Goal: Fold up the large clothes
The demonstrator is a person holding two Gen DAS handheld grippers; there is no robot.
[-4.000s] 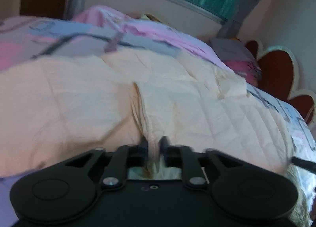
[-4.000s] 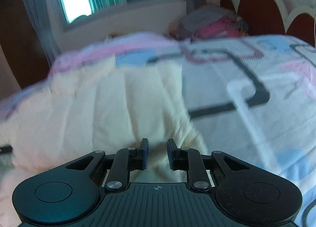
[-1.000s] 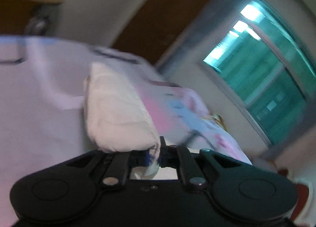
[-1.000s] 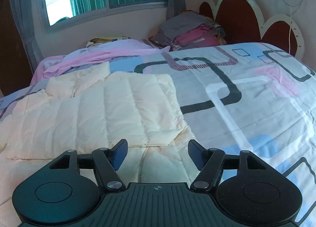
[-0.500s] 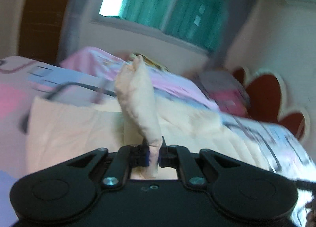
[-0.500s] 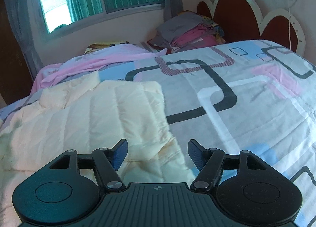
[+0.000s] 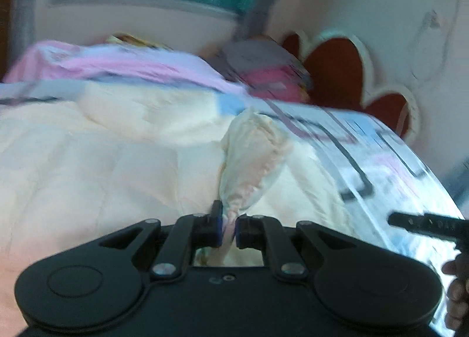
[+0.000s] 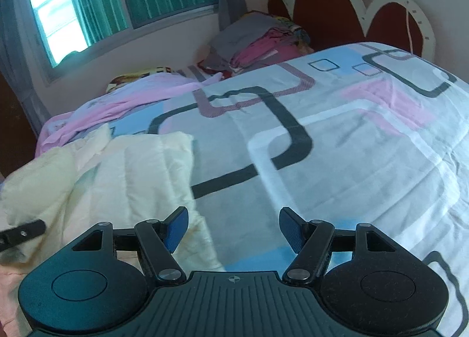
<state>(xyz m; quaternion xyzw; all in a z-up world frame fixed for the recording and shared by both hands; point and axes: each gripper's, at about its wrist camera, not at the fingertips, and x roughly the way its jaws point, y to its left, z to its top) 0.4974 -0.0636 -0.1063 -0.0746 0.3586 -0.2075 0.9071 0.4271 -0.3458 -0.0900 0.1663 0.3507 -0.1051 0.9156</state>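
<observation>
A cream quilted jacket (image 7: pixel 117 161) lies spread over the bed; in the right wrist view the jacket (image 8: pixel 132 172) fills the lower left. My left gripper (image 7: pixel 228 219) holds a puffy cuffed end of the jacket (image 7: pixel 252 155), which stands up between the pads above the jacket's body. Its jaws are opening, with the cloth still filling the narrow gap. My right gripper (image 8: pixel 233 219) is open and empty, just above the patterned sheet at the jacket's right edge. A black part of it (image 7: pixel 425 224) shows at the left view's right side.
The bed sheet (image 8: pixel 351 146) has grey, pink and blue rectangles. A pink blanket (image 8: pixel 123 102) and a pile of clothes (image 8: pixel 258 43) lie at the far side. A red scalloped headboard (image 8: pixel 331 14) stands behind, beside a window (image 8: pixel 123 5). A hand (image 7: pixel 457 293) shows at lower right.
The left gripper swept across the bed with the jacket end, rolling upright, and now holds it low over the jacket's body. The right gripper drifted right over the sheet, still open.
</observation>
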